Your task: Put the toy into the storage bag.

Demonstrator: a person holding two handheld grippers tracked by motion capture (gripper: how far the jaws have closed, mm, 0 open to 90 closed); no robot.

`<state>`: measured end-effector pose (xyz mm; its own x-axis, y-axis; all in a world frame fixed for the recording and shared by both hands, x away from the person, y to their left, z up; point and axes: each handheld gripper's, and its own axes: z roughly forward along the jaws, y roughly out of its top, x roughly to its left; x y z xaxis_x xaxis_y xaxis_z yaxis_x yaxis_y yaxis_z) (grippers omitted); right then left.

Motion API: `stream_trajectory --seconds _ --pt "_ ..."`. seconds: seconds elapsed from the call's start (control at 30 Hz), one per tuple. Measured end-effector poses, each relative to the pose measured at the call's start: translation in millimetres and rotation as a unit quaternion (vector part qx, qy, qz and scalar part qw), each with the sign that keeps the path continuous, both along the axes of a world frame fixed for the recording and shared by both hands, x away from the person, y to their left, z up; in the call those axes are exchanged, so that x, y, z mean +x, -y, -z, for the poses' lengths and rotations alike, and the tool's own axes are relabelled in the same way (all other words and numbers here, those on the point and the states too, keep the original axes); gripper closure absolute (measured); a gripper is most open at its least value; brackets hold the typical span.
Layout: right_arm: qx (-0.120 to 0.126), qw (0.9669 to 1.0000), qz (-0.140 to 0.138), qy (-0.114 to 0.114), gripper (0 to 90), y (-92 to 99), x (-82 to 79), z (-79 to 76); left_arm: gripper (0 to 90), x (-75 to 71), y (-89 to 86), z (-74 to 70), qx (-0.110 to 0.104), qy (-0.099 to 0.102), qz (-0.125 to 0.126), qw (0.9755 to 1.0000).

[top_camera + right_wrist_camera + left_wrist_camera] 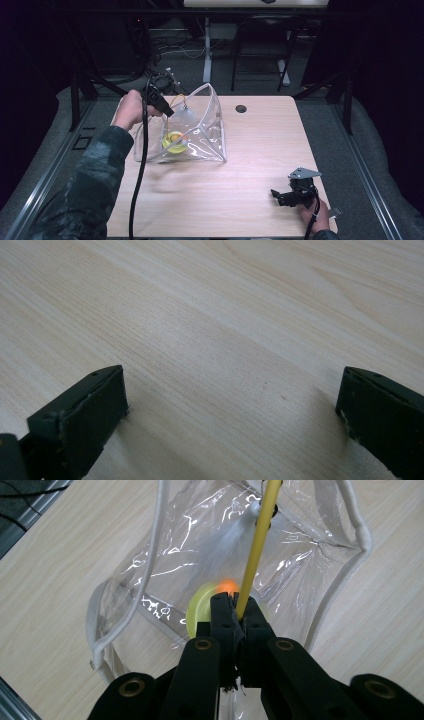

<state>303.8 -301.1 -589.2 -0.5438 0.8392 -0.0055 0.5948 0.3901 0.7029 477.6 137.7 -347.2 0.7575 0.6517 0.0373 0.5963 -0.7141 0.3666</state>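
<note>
The left gripper (235, 605), fingers clamped on a thin yellow stick (257, 545) inside the clear pouch (212, 125) at the bench's (260, 150) ten o'clock, could tip that pouch, while the right gripper (232, 405) idles wide open.

Clear bag (200, 135) blocks left; table (260, 150) right open.

The bag (200, 132) lies at the table's (250, 170) left (a disc (174, 141) inside).
</note>
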Motion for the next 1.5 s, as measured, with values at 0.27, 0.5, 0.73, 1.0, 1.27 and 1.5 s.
stream_trajectory --seconds 0.27,0.5,0.73,1.0,1.27,1.5 --pt "0.000 1.0000 0.000 0.000 0.0 0.0 0.0 0.0 87.5 0.9 -2.7 8.2 -0.004 -0.002 -0.004 1.0000" --pt "0.000 1.0000 0.000 0.000 0.0 0.0 0.0 0.0 87.5 2.7 0.2 11.2 -0.001 -0.004 -0.004 1.0000" --pt "0.000 1.0000 0.000 0.000 0.0 0.0 0.0 0.0 87.4 6.3 3.5 21.6 0.004 -0.009 -0.009 0.9999" --pt "0.000 1.0000 0.000 0.000 0.0 0.0 0.0 0.0 87.2 7.3 2.5 28.8 0.011 -0.011 -0.018 0.9997" --pt "0.000 1.0000 0.000 0.000 0.0 0.0 0.0 0.0 87.1 10.6 -1.5 36.4 0.010 -0.015 -0.037 0.9992" --pt "0.000 1.0000 0.000 0.000 0.0 0.0 0.0 0.1 86.8 10.6 -4.5 35.8 -0.011 -0.007 -0.050 0.9987"
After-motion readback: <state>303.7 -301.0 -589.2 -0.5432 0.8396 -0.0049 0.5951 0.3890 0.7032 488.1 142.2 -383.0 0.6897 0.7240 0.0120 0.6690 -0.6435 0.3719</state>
